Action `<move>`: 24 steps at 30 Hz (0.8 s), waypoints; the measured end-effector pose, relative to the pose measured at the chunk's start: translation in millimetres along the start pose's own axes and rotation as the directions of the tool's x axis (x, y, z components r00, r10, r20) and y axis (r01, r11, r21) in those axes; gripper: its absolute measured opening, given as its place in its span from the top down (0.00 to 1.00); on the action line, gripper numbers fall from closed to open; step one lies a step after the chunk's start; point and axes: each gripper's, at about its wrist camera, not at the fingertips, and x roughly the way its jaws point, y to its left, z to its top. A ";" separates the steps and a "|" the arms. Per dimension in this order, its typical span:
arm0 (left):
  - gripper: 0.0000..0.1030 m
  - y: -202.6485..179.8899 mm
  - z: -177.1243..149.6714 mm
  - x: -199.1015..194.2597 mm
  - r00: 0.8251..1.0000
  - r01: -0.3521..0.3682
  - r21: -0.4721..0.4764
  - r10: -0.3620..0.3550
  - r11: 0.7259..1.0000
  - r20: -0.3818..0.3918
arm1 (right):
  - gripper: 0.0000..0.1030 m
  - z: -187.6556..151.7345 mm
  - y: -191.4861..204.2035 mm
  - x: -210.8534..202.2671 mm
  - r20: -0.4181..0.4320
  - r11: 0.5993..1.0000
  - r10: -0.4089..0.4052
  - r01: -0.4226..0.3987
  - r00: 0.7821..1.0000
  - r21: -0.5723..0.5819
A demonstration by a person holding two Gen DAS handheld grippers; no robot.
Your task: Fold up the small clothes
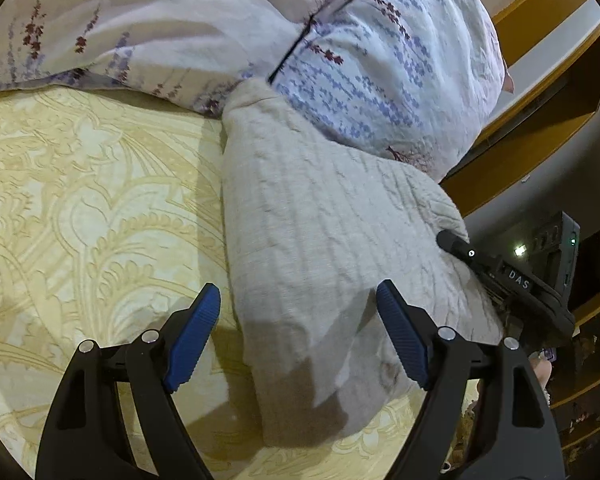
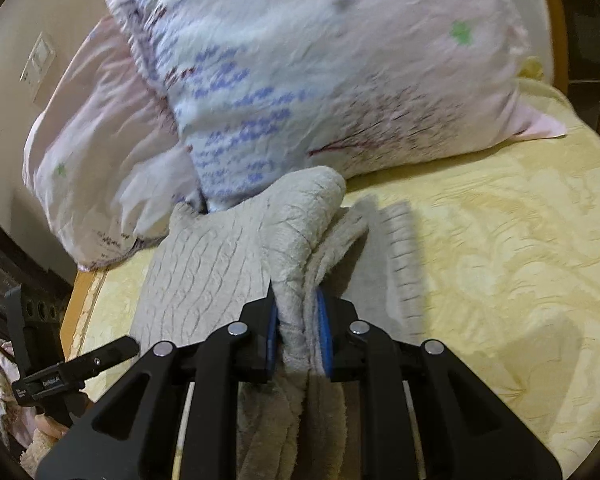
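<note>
A beige ribbed garment lies on the yellow patterned bedspread, its far end against the pillows. My left gripper is open and empty, with its fingers on either side of the garment's near fold, just above it. My right gripper is shut on a bunched edge of the same garment and lifts it off the bedspread. The right gripper also shows in the left wrist view at the garment's right edge.
Floral pillows lie at the head of the bed, also in the right wrist view. A wooden bed frame and dark shelving stand to the right. The bed's edge runs at the left.
</note>
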 end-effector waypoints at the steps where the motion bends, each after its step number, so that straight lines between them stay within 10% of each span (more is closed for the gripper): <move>1: 0.21 -1.1 0.0 2.1 1.000 0.001 0.000 -0.001 1.000 -0.003 | 0.84 0.3 -6.8 0.5 -0.001 1.000 -0.008 0.008 1.000 0.016; 11: 0.31 2.2 -5.8 11.1 0.998 0.040 -0.024 -0.041 0.999 -0.040 | 0.72 -4.3 -37.9 8.1 -0.066 0.991 0.035 -0.026 0.997 0.135; 20: 0.31 0.6 -9.6 13.3 0.997 0.053 -0.033 -0.055 0.998 -0.058 | 0.85 -0.3 -33.9 -7.3 0.008 0.998 -0.042 0.041 0.999 0.053; 24: 0.31 0.3 -9.1 11.1 0.996 0.061 -0.033 -0.063 0.998 -0.061 | 0.65 -0.9 -56.9 2.5 -0.074 0.987 0.016 -0.004 0.997 0.159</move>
